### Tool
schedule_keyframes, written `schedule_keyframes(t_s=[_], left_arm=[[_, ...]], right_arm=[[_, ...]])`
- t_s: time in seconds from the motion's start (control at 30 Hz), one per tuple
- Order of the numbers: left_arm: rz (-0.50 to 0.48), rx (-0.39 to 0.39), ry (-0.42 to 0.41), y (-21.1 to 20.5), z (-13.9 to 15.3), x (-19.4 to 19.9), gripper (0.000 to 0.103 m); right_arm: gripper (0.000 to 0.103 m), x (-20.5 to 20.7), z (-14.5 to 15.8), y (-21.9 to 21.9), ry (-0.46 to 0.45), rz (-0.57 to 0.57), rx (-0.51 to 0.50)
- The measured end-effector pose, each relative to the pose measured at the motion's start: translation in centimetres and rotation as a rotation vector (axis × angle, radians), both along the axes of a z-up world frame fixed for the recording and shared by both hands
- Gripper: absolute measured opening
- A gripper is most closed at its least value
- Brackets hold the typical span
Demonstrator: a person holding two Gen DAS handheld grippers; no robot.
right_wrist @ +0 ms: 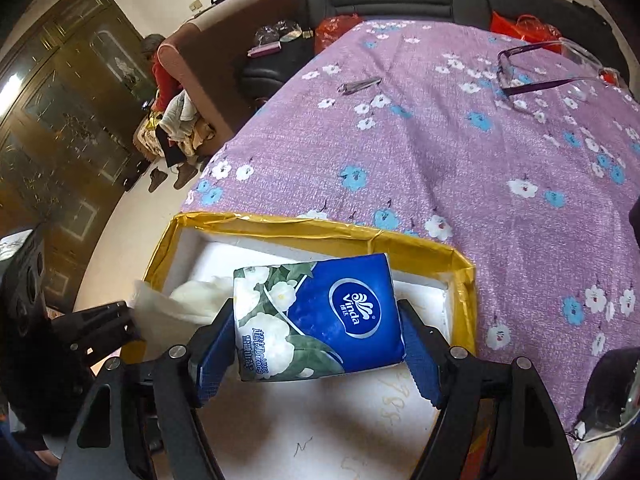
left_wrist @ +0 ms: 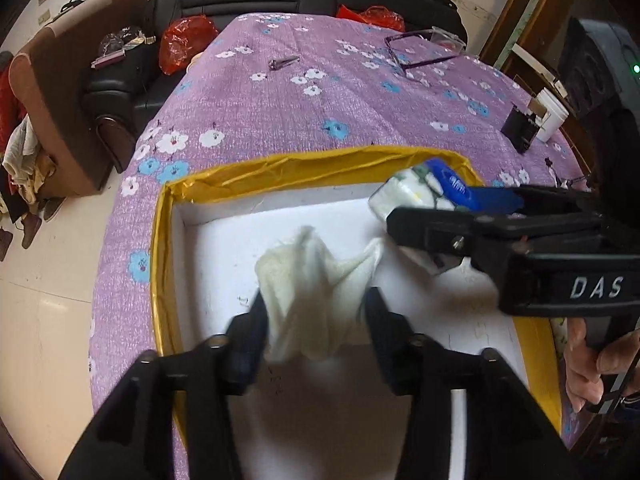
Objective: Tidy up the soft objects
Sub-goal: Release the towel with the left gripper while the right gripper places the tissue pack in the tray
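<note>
We have the left tongs (left_wrist: 316, 312) standing apart around the crumpled cream cloth (left_wrist: 316, 280), which lies inside the yellow-taped white foam box (right_wrist: 320, 228) at the near edge of the bench with the purple flowered cover (left_wrist: 280, 112); the right tongs (right_wrist: 318, 344) are clamped on the blue-and-white soft tissue pack (right_wrist: 320, 316) above the box; we should lower the pack beside the cloth, then release it.

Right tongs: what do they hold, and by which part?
The right tongs hold the Vinda tissue pack by its two opposite short ends.
</note>
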State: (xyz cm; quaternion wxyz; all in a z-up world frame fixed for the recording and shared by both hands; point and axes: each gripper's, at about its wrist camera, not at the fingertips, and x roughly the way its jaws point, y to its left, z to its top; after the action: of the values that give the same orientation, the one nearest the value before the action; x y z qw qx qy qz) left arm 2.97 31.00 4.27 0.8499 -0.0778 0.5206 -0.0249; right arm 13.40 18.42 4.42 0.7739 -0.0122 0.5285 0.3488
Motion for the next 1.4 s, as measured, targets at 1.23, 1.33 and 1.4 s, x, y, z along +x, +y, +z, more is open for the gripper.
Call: schedule_keyframes(t_s=[1.23,1.33,1.4], left_arm=[[0.482,0.731,-0.194,2.7,0.9,-8.1,0.073],[0.521,0.741,-0.238,2.0,3.5,-10.4,0.072],[0.547,0.721,-0.247,1.9,5.6,-11.6,0.072]], right_arm=[[0.090,-10.0,1.5,-4.9,-0.755,-0.324,-0.360],[0.090,-11.4,3.8,-5.8,-0.782,-0.328,-0.304],[0.090,-12.1,5.8,-6.5,-0.773,-0.321,-0.275]])
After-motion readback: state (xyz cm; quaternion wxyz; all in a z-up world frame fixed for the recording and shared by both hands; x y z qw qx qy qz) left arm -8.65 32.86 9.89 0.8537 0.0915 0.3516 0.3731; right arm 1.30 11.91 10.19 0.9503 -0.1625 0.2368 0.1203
